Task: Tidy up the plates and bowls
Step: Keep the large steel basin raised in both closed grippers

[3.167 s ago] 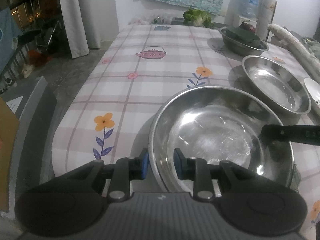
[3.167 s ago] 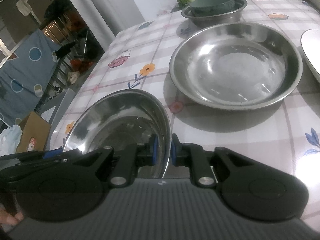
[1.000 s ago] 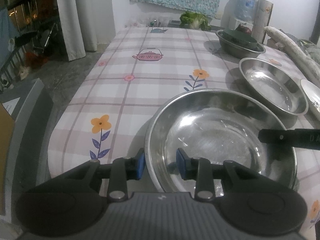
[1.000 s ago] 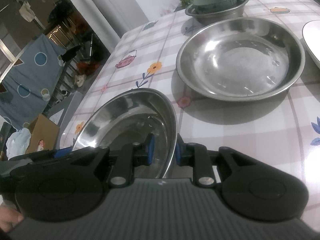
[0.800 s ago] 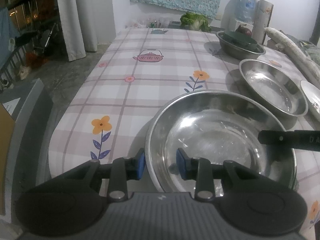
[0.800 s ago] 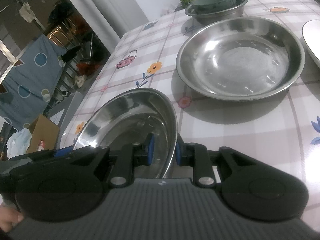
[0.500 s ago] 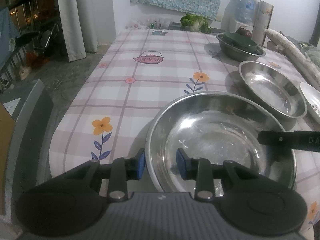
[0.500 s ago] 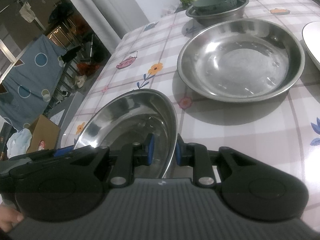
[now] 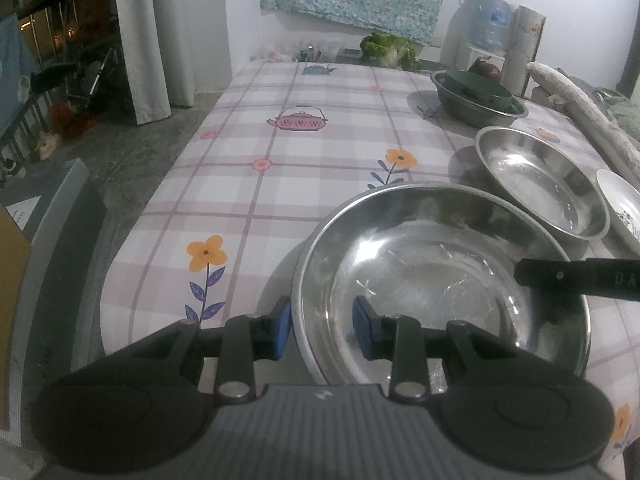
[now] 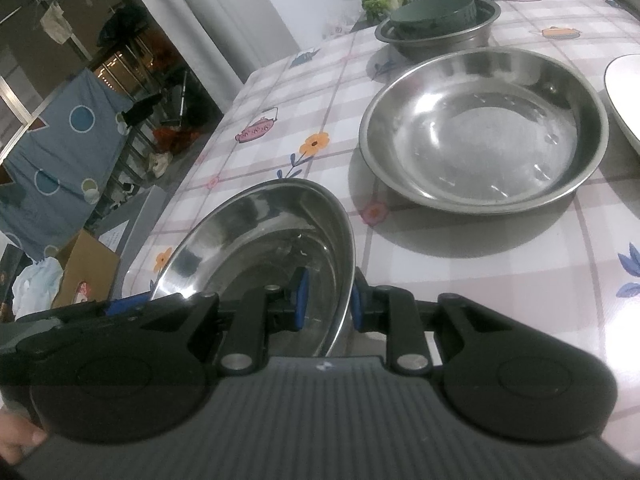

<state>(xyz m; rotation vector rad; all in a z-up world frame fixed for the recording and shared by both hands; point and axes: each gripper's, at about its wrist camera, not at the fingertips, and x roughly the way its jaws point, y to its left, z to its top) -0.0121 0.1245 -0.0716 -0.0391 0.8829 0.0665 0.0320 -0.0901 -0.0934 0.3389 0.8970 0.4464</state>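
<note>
A large steel basin (image 9: 440, 280) (image 10: 260, 240) sits at the near end of the checked tablecloth (image 9: 280, 180). My left gripper (image 9: 321, 330) straddles its left rim. The outer pad is beside the lip and the inner pad stands off inside the basin, so it is open. My right gripper (image 10: 326, 302) is shut on the opposite rim, with the lip against its outer pad. Its black finger (image 9: 580, 280) shows over the basin's right side. A second steel basin (image 9: 540, 176) (image 10: 480, 132) lies just beyond.
Further back a steel bowl (image 9: 476, 100) (image 10: 436, 20) holds a dark green bowl. A white plate (image 9: 622, 208) (image 10: 624, 96) lies at the right edge. A cabbage (image 9: 388, 50) is at the far end. The floor and a cardboard box (image 10: 86, 268) lie to the left.
Since the oldest frames both pairs of pads stand a little wider around the rim. Over the last second the basin and both grippers have kept still.
</note>
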